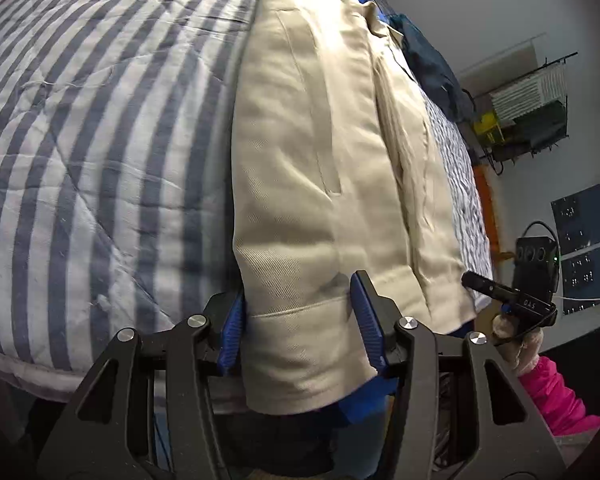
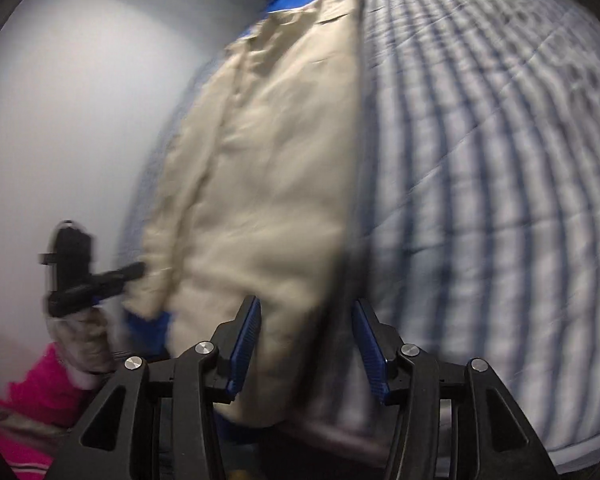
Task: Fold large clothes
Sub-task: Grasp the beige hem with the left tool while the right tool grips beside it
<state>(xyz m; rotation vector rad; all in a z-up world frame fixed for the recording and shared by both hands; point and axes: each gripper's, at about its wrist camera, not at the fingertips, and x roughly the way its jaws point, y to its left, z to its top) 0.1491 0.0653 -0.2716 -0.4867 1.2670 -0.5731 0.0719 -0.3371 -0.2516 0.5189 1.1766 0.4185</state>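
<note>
Garment: one beige jacket (image 1: 320,184) with blue lining, laid lengthwise on the bed, centre of both frames.
Bed: one striped quilt (image 1: 100,140).
Your left gripper (image 1: 298,316): jaws spread, straddling the hem.
Your right gripper (image 2: 306,334): jaws spread astride the hem edge; view blurred.

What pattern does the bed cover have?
Blue and white stripes on the bed cover, clearest in the left wrist view.
</note>
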